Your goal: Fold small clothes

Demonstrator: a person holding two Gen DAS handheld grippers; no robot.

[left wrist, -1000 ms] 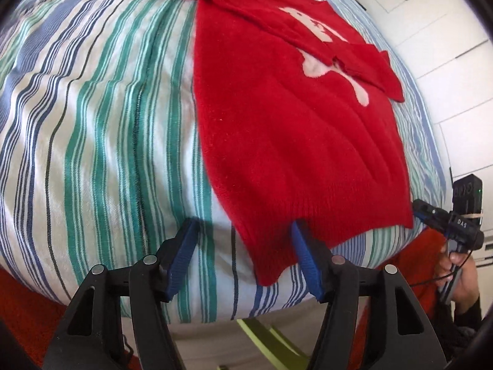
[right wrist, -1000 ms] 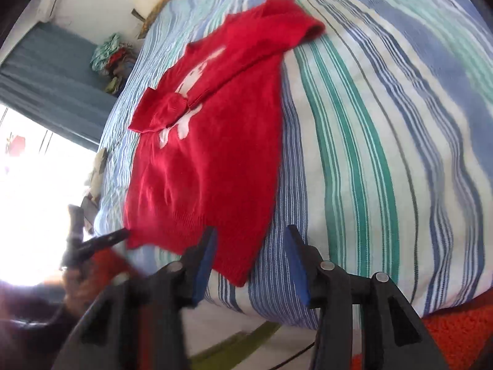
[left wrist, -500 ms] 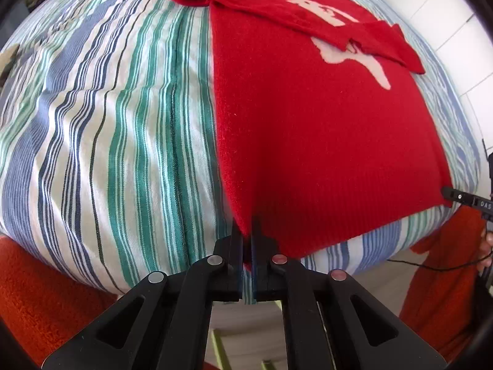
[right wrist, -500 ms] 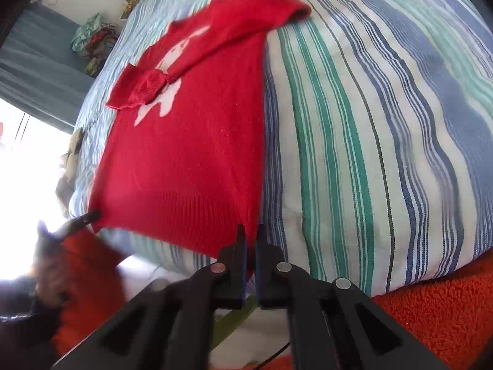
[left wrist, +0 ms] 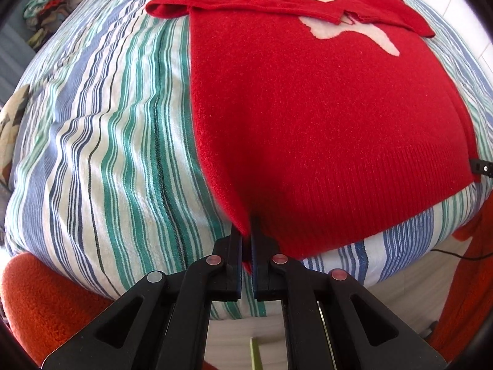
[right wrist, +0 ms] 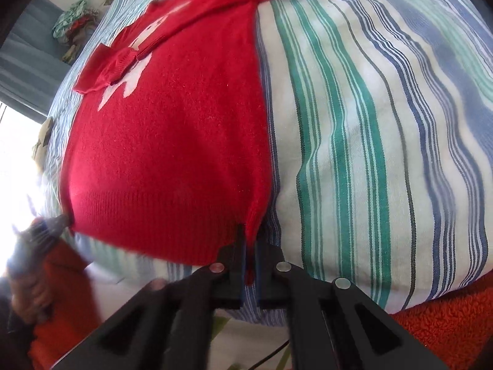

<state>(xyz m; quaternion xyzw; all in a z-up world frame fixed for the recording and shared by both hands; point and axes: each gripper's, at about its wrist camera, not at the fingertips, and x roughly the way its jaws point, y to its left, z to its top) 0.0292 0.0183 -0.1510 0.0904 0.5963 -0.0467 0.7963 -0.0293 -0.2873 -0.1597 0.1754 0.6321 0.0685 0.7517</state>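
Observation:
A small red knitted sweater (left wrist: 323, 117) with a white figure lies flat on a striped bedspread (left wrist: 107, 141), its sleeves folded across the chest. My left gripper (left wrist: 246, 237) is shut on the hem's near left corner. My right gripper (right wrist: 251, 240) is shut on the hem's near right corner of the sweater (right wrist: 172, 141). The hem is drawn taut between the two grippers. The right gripper's tip shows at the right edge of the left wrist view (left wrist: 482, 166), and the left gripper's tip shows blurred in the right wrist view (right wrist: 52, 223).
The striped bedspread (right wrist: 369, 123) covers a bed whose near edge lies just under both grippers. An orange fleecy cloth (left wrist: 46, 302) hangs below that edge. A pile of clothes (right wrist: 74, 27) lies at the far side.
Both grippers were open at the hem corners a second ago. They closed on the corners, and the sweater now fills more of both views.

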